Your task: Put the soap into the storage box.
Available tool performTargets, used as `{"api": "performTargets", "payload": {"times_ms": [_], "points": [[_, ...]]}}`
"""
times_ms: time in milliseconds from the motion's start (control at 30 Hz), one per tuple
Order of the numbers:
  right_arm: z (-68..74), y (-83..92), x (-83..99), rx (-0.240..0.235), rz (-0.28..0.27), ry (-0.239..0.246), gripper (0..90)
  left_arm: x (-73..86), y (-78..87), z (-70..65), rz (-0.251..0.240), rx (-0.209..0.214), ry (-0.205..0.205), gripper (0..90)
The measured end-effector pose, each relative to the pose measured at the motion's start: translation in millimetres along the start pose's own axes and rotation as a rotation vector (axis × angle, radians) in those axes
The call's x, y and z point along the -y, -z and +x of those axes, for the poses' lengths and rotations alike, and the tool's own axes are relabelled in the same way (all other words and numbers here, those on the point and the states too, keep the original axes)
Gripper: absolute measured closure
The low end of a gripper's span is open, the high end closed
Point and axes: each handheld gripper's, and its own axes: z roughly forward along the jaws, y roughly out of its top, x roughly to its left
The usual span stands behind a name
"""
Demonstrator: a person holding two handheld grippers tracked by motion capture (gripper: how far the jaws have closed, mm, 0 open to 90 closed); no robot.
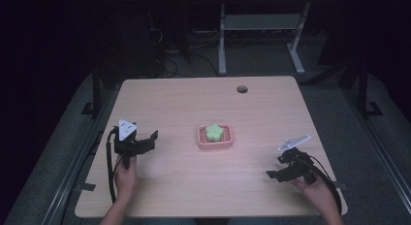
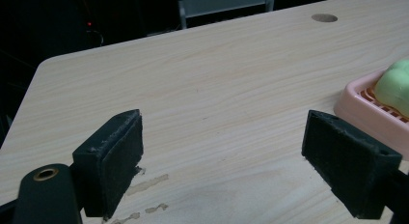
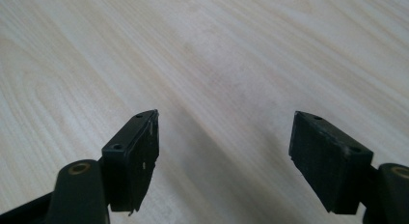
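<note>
Both tools wide, empty: left tool [image 2: 222, 151], right tool [image 3: 224, 151]. Soap [image 2: 395, 86] in dish [image 2: 359, 113] at left gripper view's edge; bare counter [image 3: 217, 55] under right.

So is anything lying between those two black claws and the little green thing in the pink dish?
Nothing visible. The green flower-shaped piece sits in the pink dish mid-table. The left gripper and right gripper are both open and empty, each off to its own side, with bare wooden table between them and the dish.
</note>
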Motion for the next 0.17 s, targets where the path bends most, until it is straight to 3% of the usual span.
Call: {"api": "performTargets", "payload": {"times_ms": [67, 167], "points": [[1.6, 0.5, 2.9, 0.001, -0.008, -0.003, 25.7, 0.0, -0.2, -0.3, 0.002, 0.000, -0.002, 14.3], [9.2, 5.3, 17.1, 0.021, -0.062, -0.008, 25.7, 0.2, -1.0, -1.6, 0.010, 0.004, -0.009, 14.3]]}}
